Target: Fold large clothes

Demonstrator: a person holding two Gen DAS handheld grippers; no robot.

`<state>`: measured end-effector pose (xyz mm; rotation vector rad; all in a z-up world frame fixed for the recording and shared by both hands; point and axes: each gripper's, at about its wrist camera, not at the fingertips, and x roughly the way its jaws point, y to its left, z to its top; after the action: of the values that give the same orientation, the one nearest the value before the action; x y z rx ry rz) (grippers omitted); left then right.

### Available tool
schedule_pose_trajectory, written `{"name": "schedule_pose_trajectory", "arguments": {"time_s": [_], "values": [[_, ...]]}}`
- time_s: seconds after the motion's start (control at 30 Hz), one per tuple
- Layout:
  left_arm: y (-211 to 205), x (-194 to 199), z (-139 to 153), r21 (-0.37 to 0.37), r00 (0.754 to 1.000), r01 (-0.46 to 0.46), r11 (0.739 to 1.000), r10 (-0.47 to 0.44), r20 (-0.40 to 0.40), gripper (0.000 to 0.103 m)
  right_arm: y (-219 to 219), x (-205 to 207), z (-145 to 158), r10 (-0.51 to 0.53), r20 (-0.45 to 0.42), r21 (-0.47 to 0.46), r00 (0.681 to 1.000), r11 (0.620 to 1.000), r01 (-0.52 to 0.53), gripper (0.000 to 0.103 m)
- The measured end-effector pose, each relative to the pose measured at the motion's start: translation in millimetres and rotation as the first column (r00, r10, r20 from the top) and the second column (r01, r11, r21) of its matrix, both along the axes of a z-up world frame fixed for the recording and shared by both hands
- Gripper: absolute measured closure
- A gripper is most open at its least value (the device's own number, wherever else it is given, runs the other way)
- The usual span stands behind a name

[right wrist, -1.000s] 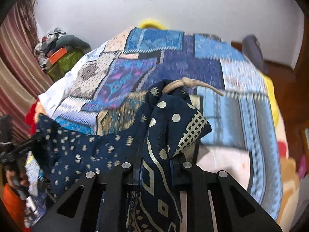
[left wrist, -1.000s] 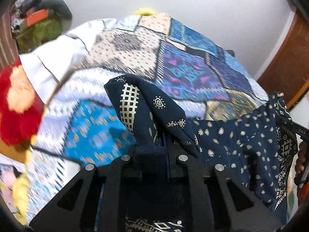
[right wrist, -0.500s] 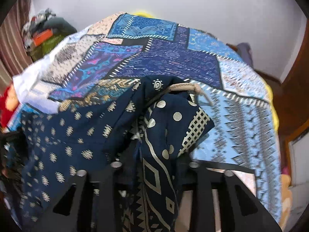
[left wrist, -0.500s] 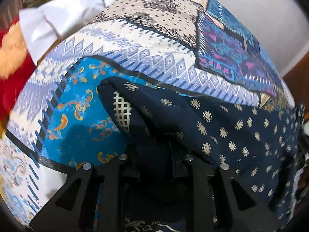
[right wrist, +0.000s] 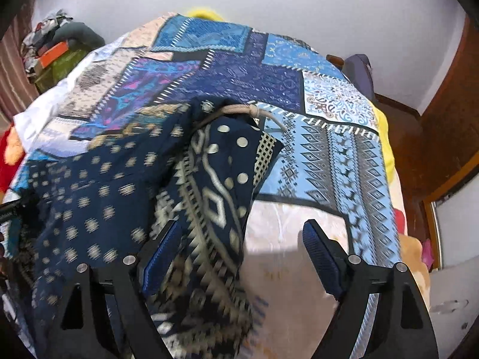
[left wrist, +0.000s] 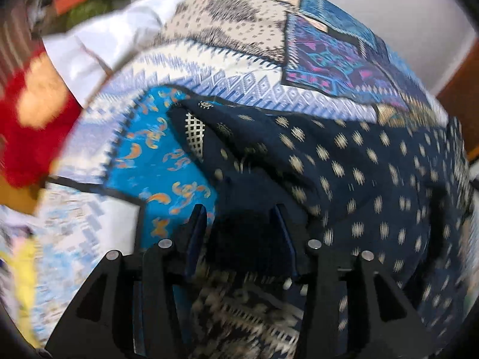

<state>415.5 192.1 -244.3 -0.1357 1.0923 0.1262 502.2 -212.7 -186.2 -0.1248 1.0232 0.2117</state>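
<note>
Navy printed garment (left wrist: 344, 161) lies spread on the patchwork bedspread (right wrist: 344, 149), far edge w/ its beige cord (right wrist: 239, 110) just laid down. Step in hand looks like letting go after a fold. Right gripper (right wrist: 239, 245) has just been opening, jaws wide, cloth draped over one finger only. Left gripper (left wrist: 239, 230) also just opening — cloth btwn fingers, not pinched. Next: pull both clear w/o dragging fabric, then regrasp for another fold.

The left gripper (left wrist: 241, 218) pointed down at a navy printed garment (left wrist: 344, 164) spread over a patchwork bedspread (left wrist: 239, 68); its jaws had just been opening, dark cloth lying between them. A red cushion (left wrist: 27, 137) lay left of the garment.
</note>
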Motion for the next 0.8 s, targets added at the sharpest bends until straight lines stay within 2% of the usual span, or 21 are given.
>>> {"name": "schedule_pose_trajectory", "arguments": {"time_s": [0.1,0.2,0.3,0.37,0.47,0.57,0.63,0.8], "values": [[-17,-22,27,0.074,0.997,0.062,0.995,-0.064,0.033,0.057,-1,-25,27,0.019,0.019,0.028,1.0,0.999,-0.02,0.021],[-29,-46,56,0.087,0.991,0.086,0.992,-0.094,0.093,0.053,2,-51,53,0.036,0.049,0.059,0.998,0.998,-0.039,0.02],[-39,-73,90,0.069,0.979,0.101,0.992,-0.112,0.171,0.041,5,-84,82,0.06,0.08,0.109,0.995,0.992,-0.068,0.013],[-45,-91,110,0.074,0.969,0.102,0.992,-0.116,0.219,0.028,7,-107,98,0.079,0.099,0.144,0.992,0.985,-0.093,0.01],[-50,-119,131,0.093,0.954,0.102,0.99,-0.124,0.274,0.019,8,-143,115,0.109,0.119,0.171,0.987,0.977,-0.129,0.008],[-52,-146,142,0.109,0.95,0.102,0.989,-0.129,0.283,0.009,6,-173,122,0.129,0.126,0.181,0.984,0.972,-0.15,0.006],[-52,-165,144,0.112,0.951,0.101,0.989,-0.129,0.282,0.008,4,-195,122,0.142,0.127,0.177,0.982,0.971,-0.164,0.006],[-45,-204,125,0.093,0.963,0.106,0.99,-0.125,0.237,0.006,-8,-241,101,0.136,0.078,0.183,0.988,0.972,-0.148,0.006]]}}
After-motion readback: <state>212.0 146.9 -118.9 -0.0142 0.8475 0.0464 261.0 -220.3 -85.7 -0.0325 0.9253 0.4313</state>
